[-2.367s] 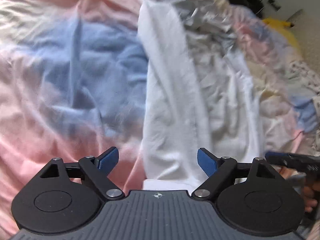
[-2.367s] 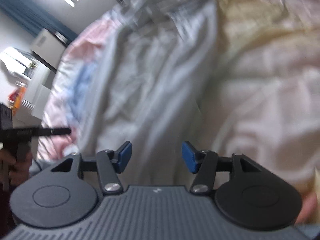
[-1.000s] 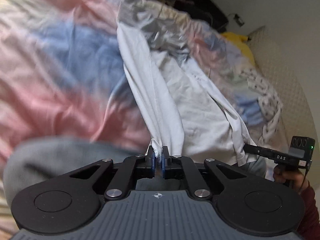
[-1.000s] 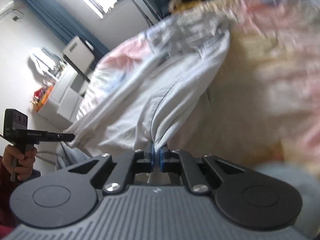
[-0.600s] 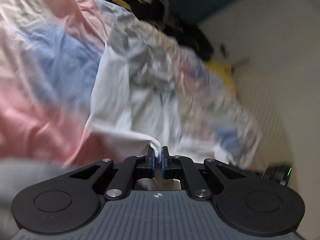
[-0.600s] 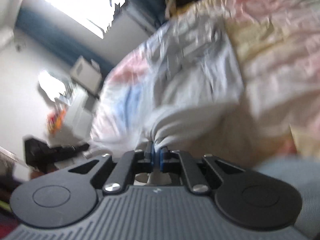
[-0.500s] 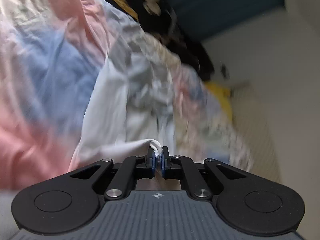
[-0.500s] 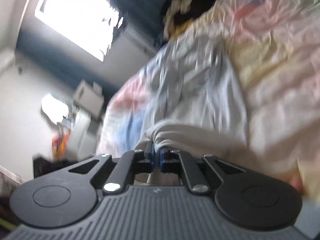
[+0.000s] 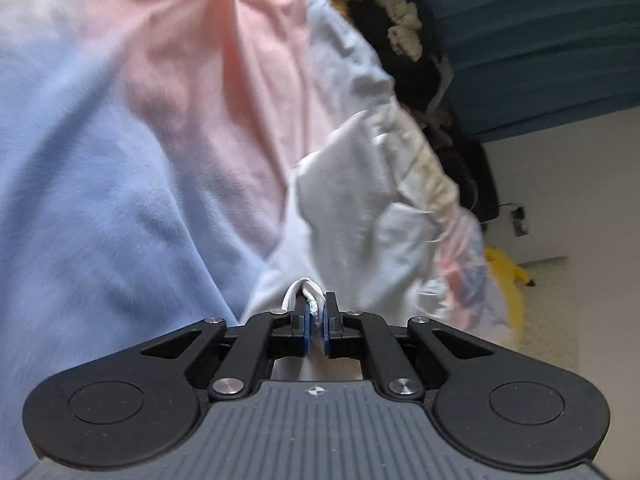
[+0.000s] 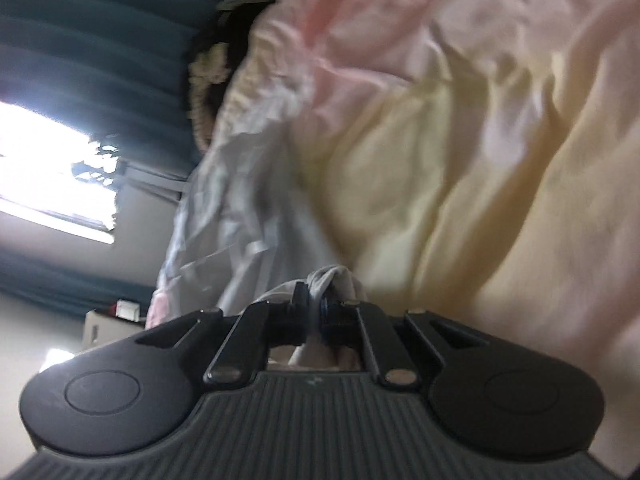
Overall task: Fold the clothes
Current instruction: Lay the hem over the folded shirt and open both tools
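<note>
It was a home bedroom: a rumpled pastel pink, blue and yellow bedsheet (image 9: 120, 184) covered a bed, dark teal curtains (image 10: 80, 32) hung beside a bright window (image 10: 44, 168), and a heap of dark clothes (image 9: 412, 52) lay at the bed's far end.

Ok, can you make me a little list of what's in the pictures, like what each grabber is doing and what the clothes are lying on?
left gripper: shut on the white garment, a bunched edge pinched between the blue pads
right gripper: shut on the white garment too
surface: pastel bedsheet in blue, pink and yellow patches, wrinkled
background: dark teal curtain, bright window
fold: not finished yet
</note>
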Motion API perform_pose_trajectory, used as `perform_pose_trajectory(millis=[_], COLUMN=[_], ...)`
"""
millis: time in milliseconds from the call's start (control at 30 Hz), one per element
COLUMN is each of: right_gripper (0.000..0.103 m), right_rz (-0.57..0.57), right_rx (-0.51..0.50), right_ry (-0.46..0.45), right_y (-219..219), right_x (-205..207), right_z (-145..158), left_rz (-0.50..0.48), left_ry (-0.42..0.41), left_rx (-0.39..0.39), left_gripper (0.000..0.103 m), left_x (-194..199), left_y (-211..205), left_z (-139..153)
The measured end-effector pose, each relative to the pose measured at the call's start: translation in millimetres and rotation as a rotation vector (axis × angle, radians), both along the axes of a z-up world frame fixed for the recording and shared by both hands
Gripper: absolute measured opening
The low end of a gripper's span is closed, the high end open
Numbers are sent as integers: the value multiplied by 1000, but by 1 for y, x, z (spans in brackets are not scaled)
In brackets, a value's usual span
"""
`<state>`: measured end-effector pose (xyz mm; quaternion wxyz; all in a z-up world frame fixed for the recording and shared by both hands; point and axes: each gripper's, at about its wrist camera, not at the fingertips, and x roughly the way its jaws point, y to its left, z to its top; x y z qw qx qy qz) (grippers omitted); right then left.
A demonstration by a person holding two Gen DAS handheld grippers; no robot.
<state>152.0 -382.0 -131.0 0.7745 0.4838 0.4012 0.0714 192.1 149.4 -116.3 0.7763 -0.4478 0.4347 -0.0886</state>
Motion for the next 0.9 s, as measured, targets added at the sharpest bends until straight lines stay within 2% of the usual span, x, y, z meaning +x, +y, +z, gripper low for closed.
perform_pose_trajectory(millis=[67,167,367,433,467,500,600,667,733,833,900], right_gripper=[7,8,11,29,48,58,59,59,57,42,31], right_rz=[4,10,21,37,51,64,104,125,144,164,194], right_rx=[2,5,12,-13,-38,-62,-137,-208,-297,-408,-467], right_ry=[-4,-10,-21,-48,-73,-97,-170,-217,-266,-328,-376], right_y=[0,0,-1,2,4,6,14,20,29,44,57], right_x=[0,-1,-2,-6,-9,-13,-23,-32,-43,-54,-60], right_z=[-2,-5,-11,-4,3,10,31,45,57,70,75], left_rz=[-14,-32,-67,-76,-82,-89,-113,-119,-126,-153,-196], left_ry=[5,-9,-58,-81,-96,-123,-220,-269,-335,-416,-462], left_rx=[18,28,126,160,177,195,295,348,419,552,601], left_gripper=[7,7,9,15,25,29,40,53,56,59,59], left_x=[8,16,17,14,11,6,-13,-29,-50,-76,-89], left_y=[-3,-5,-14,-17,-19,-21,-30,-36,-44,-63,-79], left_z=[-12,-14,-4,2,6,11,32,45,60,78,84])
